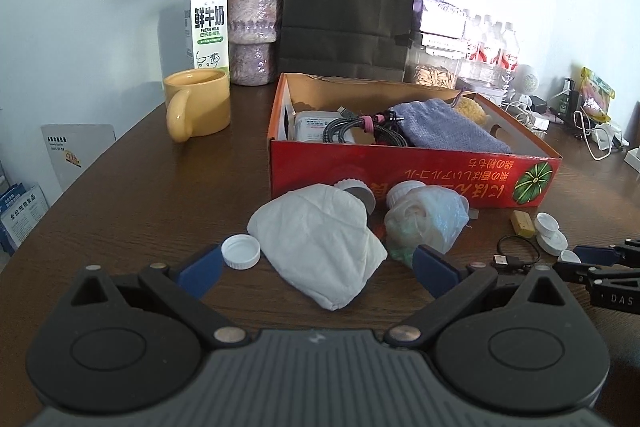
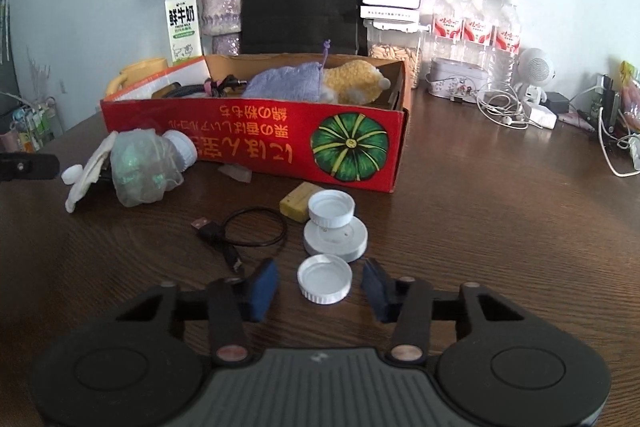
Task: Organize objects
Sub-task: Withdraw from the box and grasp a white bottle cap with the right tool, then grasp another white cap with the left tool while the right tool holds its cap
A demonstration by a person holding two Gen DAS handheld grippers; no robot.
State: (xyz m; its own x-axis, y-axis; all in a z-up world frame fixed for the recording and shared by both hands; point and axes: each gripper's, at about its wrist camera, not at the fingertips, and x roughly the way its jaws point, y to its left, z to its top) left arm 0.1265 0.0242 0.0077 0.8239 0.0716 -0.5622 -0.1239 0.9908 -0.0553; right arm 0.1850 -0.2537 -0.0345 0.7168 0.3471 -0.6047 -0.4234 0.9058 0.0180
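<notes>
My right gripper (image 2: 320, 285) straddled a white cap (image 2: 325, 279) near the table's (image 2: 480, 207) front edge, pads apart, not touching it. My left gripper (image 1: 318, 267) gaped wide around the folded white cloth (image 1: 320, 247) before the red box (image 1: 400, 167).

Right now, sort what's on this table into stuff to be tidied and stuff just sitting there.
To tidy: white cap between the right hand-held gripper pads, stacked lids, short USB cable, white cloth, plastic bag, red box.

Sitting there: mug, milk carton, black bag, water bottles.
</notes>
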